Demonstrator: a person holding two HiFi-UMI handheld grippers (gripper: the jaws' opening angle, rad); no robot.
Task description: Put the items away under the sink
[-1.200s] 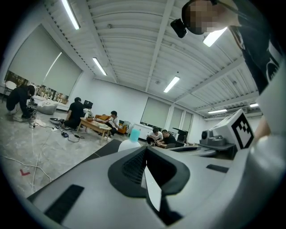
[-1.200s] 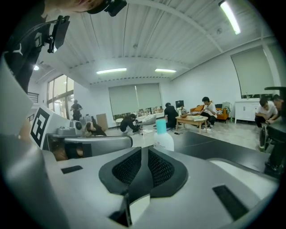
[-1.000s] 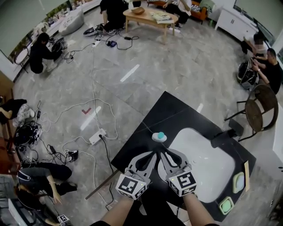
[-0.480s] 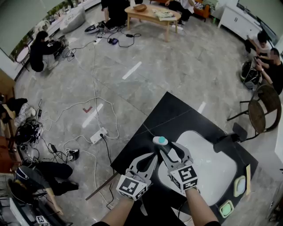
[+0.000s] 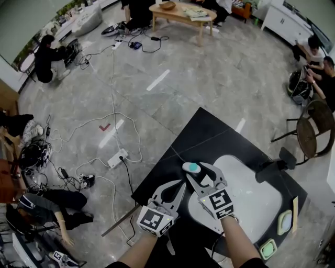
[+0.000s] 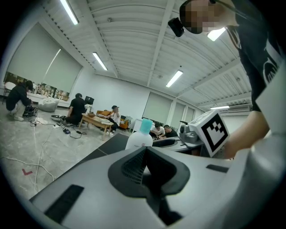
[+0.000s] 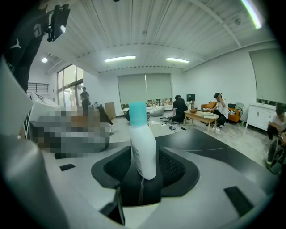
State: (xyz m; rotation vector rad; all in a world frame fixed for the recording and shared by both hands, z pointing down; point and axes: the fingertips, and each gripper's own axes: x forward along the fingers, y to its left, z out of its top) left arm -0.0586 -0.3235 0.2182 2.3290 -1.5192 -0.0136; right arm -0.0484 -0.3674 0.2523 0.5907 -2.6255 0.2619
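Grey plastic jaws of the right gripper [image 5: 201, 175] stand wide apart and have just been opening. The bottle [image 7: 143, 147] is between them: white body, teal cap, upright, leaning slightly in the right gripper view. A gap shows on each side of it, so the pads do not press; the grip is released.

In the head view the bottle sits at the tips of the right gripper, just left of centre frame. It stands on the black counter [image 5: 204, 131], at the upper-left rim of the white sink basin [image 5: 246, 193].

The left gripper [image 5: 180, 184] is just beside the right one, to its lower left. Its jaws are clenched together with nothing between them. In the left gripper view the bottle shows beyond its closed tips, apart from them, with the right gripper's marker cube [image 6: 211, 132] to the right.

Further out: a dark faucet [image 5: 272, 167] at the basin's right rim. Two pale green items [image 5: 283, 221] lie on the counter at lower right.

Beyond the counter: grey stone floor, white cables and a power strip [image 5: 118, 157] at centre left. A wooden table [image 5: 180, 13] is at top centre. People sit along the top, left and right edges.
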